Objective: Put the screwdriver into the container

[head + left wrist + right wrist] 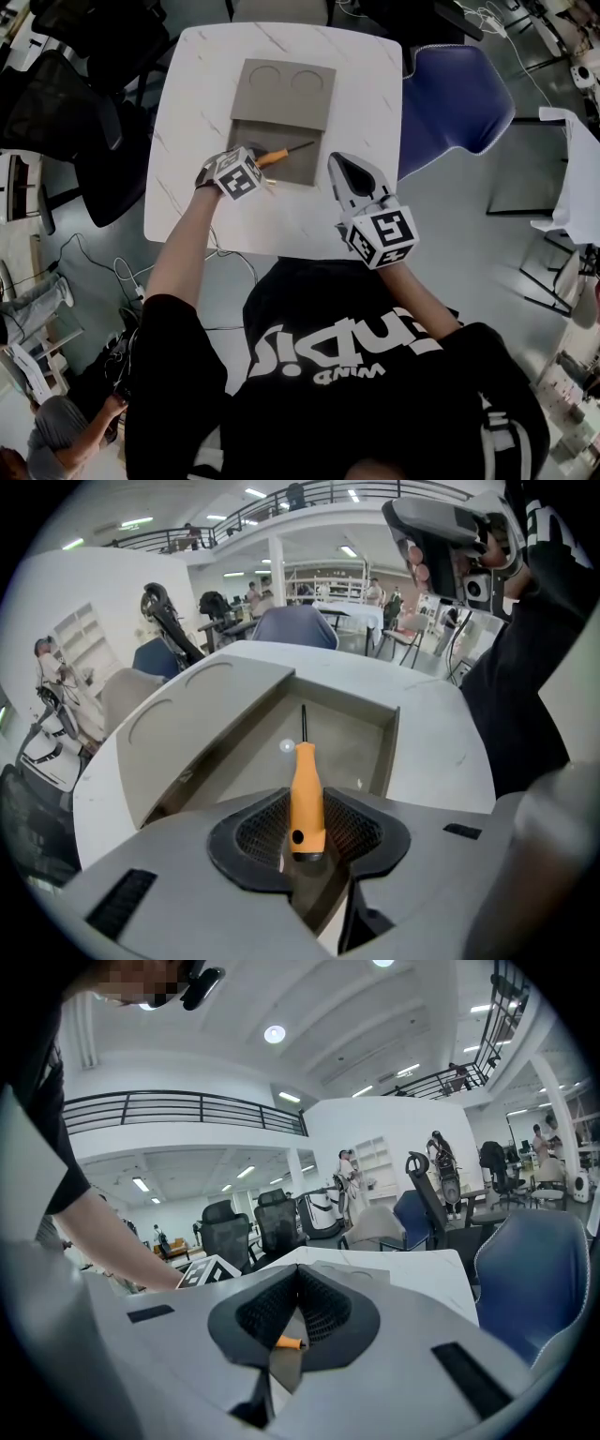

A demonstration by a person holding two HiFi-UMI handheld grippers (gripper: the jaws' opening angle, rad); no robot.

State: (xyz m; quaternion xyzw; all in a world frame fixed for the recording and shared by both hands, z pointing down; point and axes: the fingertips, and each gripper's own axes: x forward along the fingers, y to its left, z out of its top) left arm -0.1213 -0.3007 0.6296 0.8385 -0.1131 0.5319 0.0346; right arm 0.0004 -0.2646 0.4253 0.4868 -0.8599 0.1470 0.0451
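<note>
The orange-handled screwdriver is held level over the open compartment of the grey container, its dark shaft pointing right. My left gripper is shut on its handle. In the left gripper view the screwdriver sits between the mesh pads, its tip over the compartment's floor. My right gripper hovers off the container's right side above the table, jaws together and holding nothing. In its own view the right gripper shows only a sliver of the orange handle beyond its tips.
The container lies on a white marble-pattern table; its far half is a lid with two round recesses. A blue chair stands right of the table, black chairs stand left. Cables cross the floor.
</note>
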